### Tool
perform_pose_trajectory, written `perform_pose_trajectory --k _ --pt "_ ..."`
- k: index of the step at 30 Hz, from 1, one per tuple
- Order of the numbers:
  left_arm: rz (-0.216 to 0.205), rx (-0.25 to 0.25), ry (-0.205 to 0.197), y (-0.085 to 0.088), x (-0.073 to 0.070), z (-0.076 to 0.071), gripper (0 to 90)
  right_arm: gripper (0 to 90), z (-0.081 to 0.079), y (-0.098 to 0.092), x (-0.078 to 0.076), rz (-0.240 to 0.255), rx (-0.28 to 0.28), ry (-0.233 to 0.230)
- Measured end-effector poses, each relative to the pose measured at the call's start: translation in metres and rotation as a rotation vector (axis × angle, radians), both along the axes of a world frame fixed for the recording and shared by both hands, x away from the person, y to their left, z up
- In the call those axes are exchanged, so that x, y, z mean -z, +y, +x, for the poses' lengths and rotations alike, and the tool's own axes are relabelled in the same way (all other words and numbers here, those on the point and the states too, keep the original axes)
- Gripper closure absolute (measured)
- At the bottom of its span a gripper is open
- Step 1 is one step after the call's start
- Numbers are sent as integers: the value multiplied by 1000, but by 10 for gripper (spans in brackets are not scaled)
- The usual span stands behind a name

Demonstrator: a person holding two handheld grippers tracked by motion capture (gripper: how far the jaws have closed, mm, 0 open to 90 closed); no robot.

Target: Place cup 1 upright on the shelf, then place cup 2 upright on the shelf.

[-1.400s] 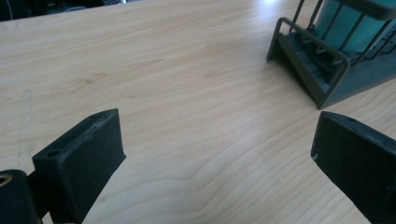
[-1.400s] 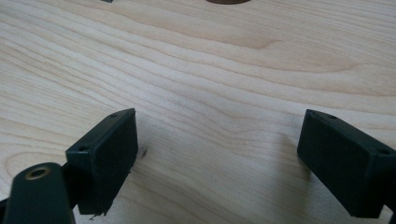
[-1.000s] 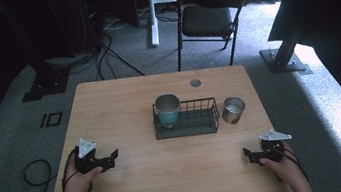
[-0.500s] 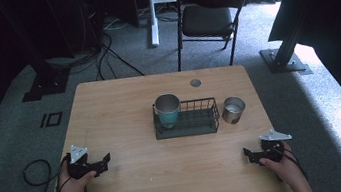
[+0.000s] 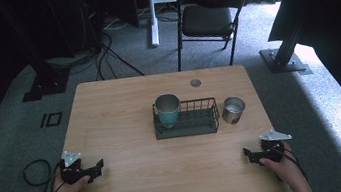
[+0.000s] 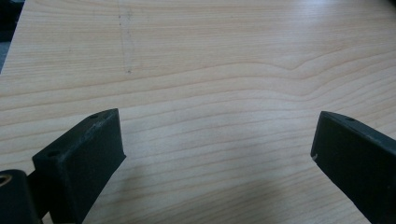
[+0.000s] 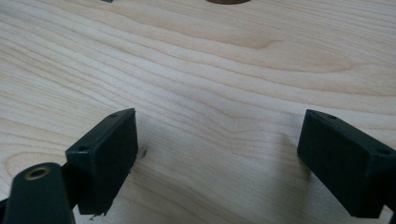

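Two tools, left tool (image 5: 98, 167) and right tool (image 5: 248, 155), sit wide open near the counter's (image 5: 120, 113) front corners. Bare wood separates them. The wire basket (image 5: 197, 122), seemingly holding a cup (image 5: 167, 110), stands well beyond.

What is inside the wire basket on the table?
One teal cup stands upright at the wire basket's left end; the remainder looks empty. What the cup holds cannot be seen.

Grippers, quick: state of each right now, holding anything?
Left gripper: open, empty, low over the table.
Right gripper: open, empty, low over the table.
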State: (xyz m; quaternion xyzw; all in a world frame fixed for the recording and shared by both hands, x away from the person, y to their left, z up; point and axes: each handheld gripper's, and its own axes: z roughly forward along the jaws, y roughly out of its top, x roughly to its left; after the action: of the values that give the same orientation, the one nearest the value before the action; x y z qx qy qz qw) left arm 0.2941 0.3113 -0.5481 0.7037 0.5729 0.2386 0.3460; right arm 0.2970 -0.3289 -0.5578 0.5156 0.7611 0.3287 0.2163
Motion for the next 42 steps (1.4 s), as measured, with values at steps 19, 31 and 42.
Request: perform_pose_trajectory --k 19,31,42 --pt "89 9 87 5 7 1 26 114 0 0 0 0 0 1" --pt "87 -27 88 0 7 1 27 114 0 0 0 0 0 1" --pt "87 -27 88 0 7 1 26 115 0 0 0 0 -1 1"
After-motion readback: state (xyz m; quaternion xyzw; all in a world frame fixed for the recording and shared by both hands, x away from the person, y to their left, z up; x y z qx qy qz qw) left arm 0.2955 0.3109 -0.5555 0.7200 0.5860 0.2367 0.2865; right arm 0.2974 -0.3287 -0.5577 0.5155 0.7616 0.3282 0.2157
